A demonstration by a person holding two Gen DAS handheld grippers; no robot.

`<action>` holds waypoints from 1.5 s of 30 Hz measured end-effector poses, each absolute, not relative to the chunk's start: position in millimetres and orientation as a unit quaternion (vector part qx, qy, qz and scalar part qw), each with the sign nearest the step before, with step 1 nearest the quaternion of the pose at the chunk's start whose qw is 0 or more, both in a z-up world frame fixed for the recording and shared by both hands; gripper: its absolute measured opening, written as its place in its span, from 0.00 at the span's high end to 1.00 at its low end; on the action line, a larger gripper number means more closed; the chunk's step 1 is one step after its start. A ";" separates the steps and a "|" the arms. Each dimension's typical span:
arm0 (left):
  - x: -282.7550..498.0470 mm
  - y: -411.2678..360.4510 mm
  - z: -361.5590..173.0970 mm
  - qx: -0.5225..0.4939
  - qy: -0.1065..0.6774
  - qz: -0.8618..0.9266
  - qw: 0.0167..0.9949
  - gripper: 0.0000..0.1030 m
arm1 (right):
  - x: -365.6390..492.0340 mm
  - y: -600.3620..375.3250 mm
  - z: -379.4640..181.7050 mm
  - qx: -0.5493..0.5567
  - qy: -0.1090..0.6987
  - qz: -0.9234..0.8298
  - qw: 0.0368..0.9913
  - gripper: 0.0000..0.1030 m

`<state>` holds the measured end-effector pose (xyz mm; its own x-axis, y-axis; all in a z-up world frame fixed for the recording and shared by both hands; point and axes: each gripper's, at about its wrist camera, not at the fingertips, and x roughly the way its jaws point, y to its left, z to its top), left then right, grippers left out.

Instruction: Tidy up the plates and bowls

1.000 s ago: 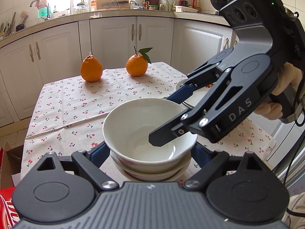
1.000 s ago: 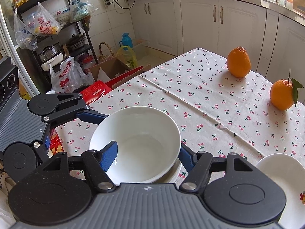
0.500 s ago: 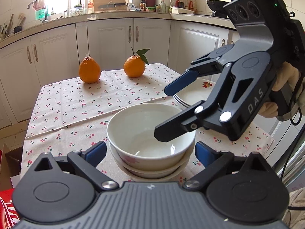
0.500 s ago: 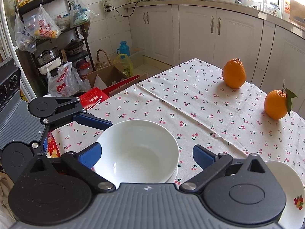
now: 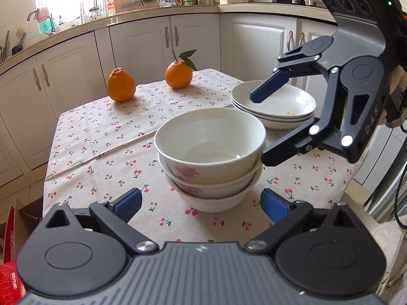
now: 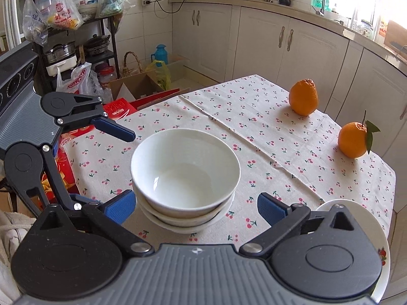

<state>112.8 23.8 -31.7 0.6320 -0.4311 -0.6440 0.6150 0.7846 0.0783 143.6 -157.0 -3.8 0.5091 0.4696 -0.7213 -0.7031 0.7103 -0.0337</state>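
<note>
A stack of three white bowls (image 5: 211,157) with pink flower prints stands on the cherry-print tablecloth (image 5: 101,137); it also shows in the right wrist view (image 6: 185,175). A stack of white plates (image 5: 274,106) sits behind it to the right, and its rim shows in the right wrist view (image 6: 381,249). My left gripper (image 5: 201,203) is open and empty, just in front of the bowls. My right gripper (image 6: 194,206) is open and empty, also short of the bowls; in the left wrist view it (image 5: 264,124) hovers right of the stack.
Two oranges (image 5: 120,85) (image 5: 178,74) sit at the table's far side. White cabinets (image 5: 142,48) and a cluttered counter run behind. Cardboard boxes (image 6: 137,86), bags and a shelf stand on the floor beyond the table's left edge.
Both grippers have pulled back and away from the bowl stack with jaws open. The right gripper rose clear of the top bowl. The stack has stayed put.
</note>
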 end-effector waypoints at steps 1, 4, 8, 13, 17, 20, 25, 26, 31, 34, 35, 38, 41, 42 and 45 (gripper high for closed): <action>112.7 23.6 -32.8 0.153 0.315 -0.294 0.890 0.04 | 140.5 -157.1 -5.5 -0.169 0.357 0.340 0.853 0.00; 113.6 23.8 -38.1 0.167 0.324 -0.297 0.883 0.04 | 131.8 -157.7 -10.7 -0.189 0.355 0.333 0.853 0.00; 123.5 26.4 -44.9 0.158 0.345 -0.303 0.874 0.04 | 128.8 -157.6 -19.6 -0.204 0.361 0.325 0.850 0.00; 138.6 27.8 -52.3 0.155 0.357 -0.314 0.866 0.04 | 133.9 -156.9 -34.7 -0.215 0.375 0.320 0.843 0.00; 150.5 26.2 -58.5 0.167 0.366 -0.333 0.853 0.04 | 140.2 -154.6 -46.5 -0.230 0.382 0.327 0.833 0.00; 157.5 23.5 -61.4 0.186 0.366 -0.357 0.839 0.04 | 148.0 -153.8 -54.4 -0.242 0.385 0.336 0.825 0.00; 168.6 21.2 -64.0 0.211 0.362 -0.401 0.814 0.04 | 159.6 -150.6 -61.4 -0.254 0.387 0.363 0.809 0.00; 171.2 21.1 -64.4 0.212 0.364 -0.411 0.808 0.05 | 161.7 -149.2 -62.1 -0.255 0.388 0.369 0.805 0.00; 177.1 18.5 -65.9 0.237 0.359 -0.464 0.774 0.06 | 169.6 -141.2 -63.4 -0.268 0.395 0.412 0.776 0.00; 174.7 13.9 -64.5 0.268 0.340 -0.486 0.759 0.06 | 172.5 -137.7 -62.5 -0.277 0.397 0.433 0.760 0.00; 174.5 12.5 -64.0 0.275 0.333 -0.494 0.755 0.06 | 173.5 -136.8 -61.9 -0.279 0.398 0.439 0.756 0.00; 179.0 10.3 -63.5 0.274 0.334 -0.506 0.747 0.08 | 178.5 -134.3 -61.1 -0.286 0.401 0.450 0.745 0.01; 186.6 10.1 -62.6 0.259 0.340 -0.517 0.742 0.10 | 181.6 -133.9 -59.9 -0.286 0.404 0.459 0.738 0.03; 188.2 10.7 -62.6 0.256 0.340 -0.519 0.742 0.10 | 182.8 -133.8 -59.5 -0.285 0.404 0.462 0.736 0.04; 189.6 12.8 -63.5 0.243 0.344 -0.525 0.739 0.12 | 185.6 -134.6 -58.1 -0.278 0.407 0.473 0.730 0.09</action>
<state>189.6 12.8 -63.5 0.2119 -0.6096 -0.7639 0.9440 0.3299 -0.0014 185.6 -134.6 -58.1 0.2213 0.4640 -0.8578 -0.9173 0.3975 -0.0216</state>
